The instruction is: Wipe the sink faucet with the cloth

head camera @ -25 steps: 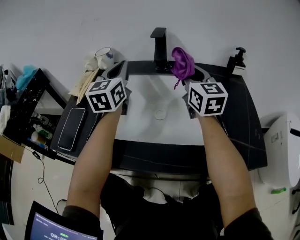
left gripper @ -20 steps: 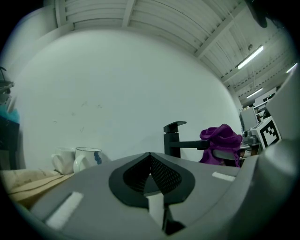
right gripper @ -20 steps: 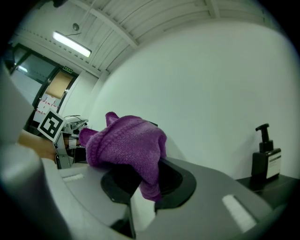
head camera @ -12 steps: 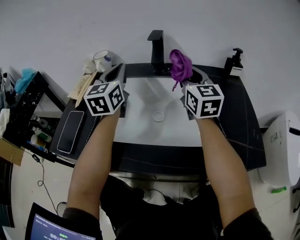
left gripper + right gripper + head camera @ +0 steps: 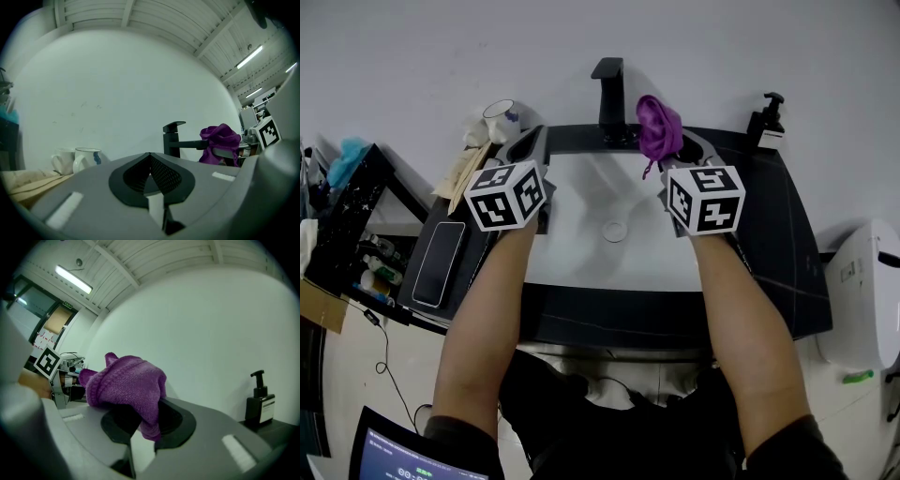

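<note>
Both bare forearms reach out straight and level over the basin, the left forearm [image 5: 483, 319] and the right forearm [image 5: 741, 328] running nearly parallel, each pair of tongs pointing at the back wall. Under them lies the dark counter [image 5: 773, 253], and below and between the two tongs sits the white sink [image 5: 581, 244], its drain [image 5: 615, 231] a little back from the tong tips.

The left tongs [image 5: 540, 139] hover over the sink's left edge with their tips pressed together on nothing at all. The right tongs [image 5: 677, 142] are level with them on the far side of the basin and are clamped on the purple cloth [image 5: 657, 125], which bunches up above the tips with one tail hanging down between them.

The black faucet [image 5: 608, 94] stands upright between the two tongs and just ahead of them, nearer the right pair. The cloth is right up beside its right flank; whether they touch, I can't tell.

Outward of the right tongs, near the wall, stands a black soap bottle [image 5: 766, 120]. Just ahead of the left tongs and outward is a white mug [image 5: 500, 116], and further back on that same side lies a dark phone [image 5: 438, 261].
</note>
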